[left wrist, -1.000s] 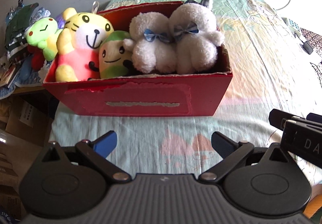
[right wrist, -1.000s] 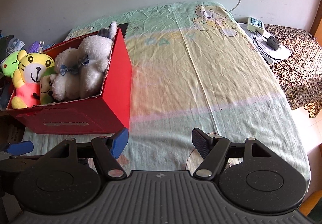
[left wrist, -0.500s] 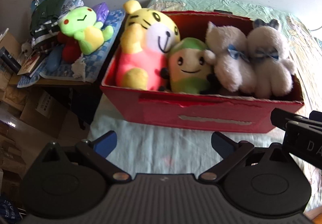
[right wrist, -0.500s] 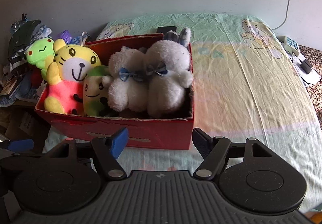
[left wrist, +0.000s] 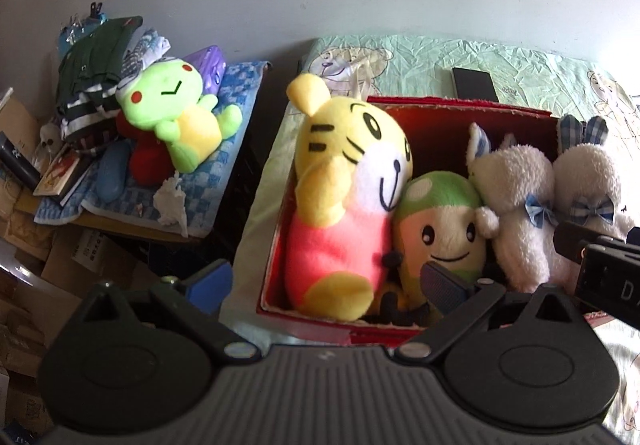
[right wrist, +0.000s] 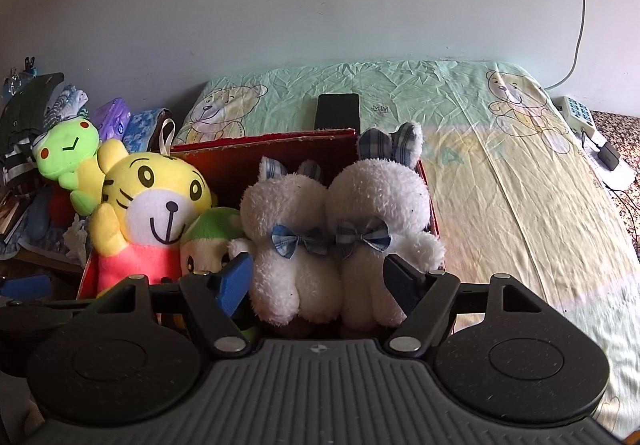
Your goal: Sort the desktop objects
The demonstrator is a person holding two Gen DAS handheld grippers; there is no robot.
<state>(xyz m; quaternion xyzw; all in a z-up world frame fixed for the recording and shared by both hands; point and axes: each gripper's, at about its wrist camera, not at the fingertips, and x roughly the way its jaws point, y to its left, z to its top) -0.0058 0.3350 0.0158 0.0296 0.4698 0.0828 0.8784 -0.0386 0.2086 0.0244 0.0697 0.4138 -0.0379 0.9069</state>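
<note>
- While the red cardboard box sits on the teddy-print bedsheet, it holds a yellow tiger plush, a green mushroom plush and two white rabbit plushes.
- Left gripper gapes empty at the box's near wall.
- Right gripper, fingers spread, straddles the rabbits without touching them.
- At ten o'clock, a green frog plush lies on a cluttered side table.

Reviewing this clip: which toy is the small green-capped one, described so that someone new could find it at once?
Find the red box on the bed sheet; four plush toys sit in a row inside it. The mushroom plush is second from the left, wedged between the yellow tiger and the first of two white rabbits. It alone is round and short, with a green white-spotted cap and a smiling face.
</note>
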